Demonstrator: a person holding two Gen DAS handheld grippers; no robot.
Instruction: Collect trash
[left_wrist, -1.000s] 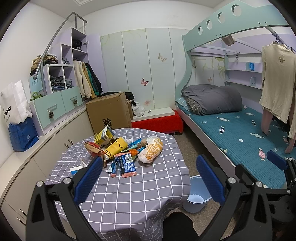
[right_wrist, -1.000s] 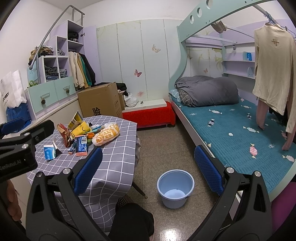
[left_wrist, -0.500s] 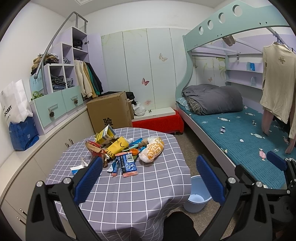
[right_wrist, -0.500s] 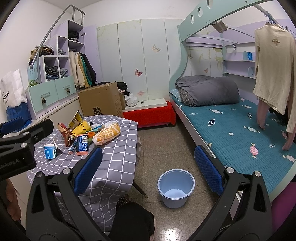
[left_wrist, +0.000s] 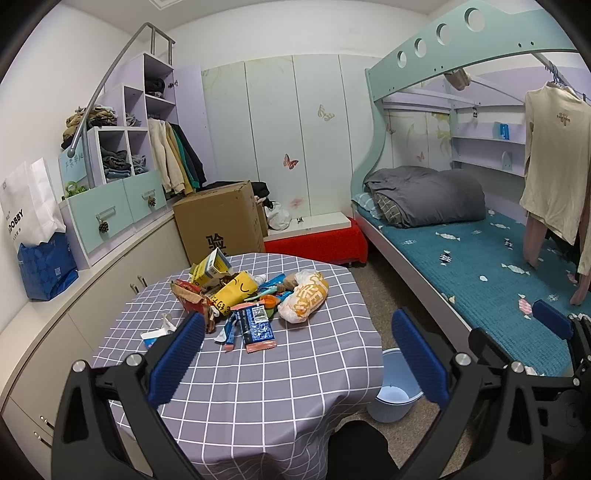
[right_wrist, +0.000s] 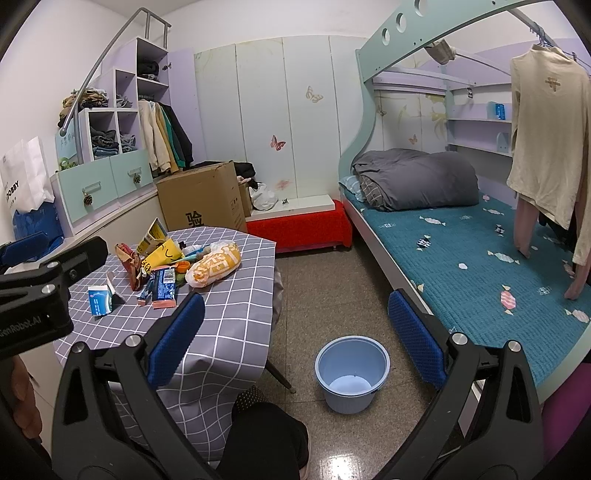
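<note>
Holding both tongs released, left tongs (left_wrist: 297, 354) and right tongs (right_wrist: 295, 336), I grasp nothing. Wrappers (left_wrist: 255, 306) litter my counter (left_wrist: 266, 384); the bucket (right_wrist: 351, 373) sits on the floor.

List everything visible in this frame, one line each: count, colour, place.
trash pile: many wrappers, mixed colours, on table
table: one, grey checked cloth, left
bucket: one, light blue, on floor beside table
cardboard box: one, brown, behind table
bed: one, teal mattress, right
quilt: one, grey, on bed
left tongs: blue pads, open, over table
right tongs: blue pads, open, above floor
</note>
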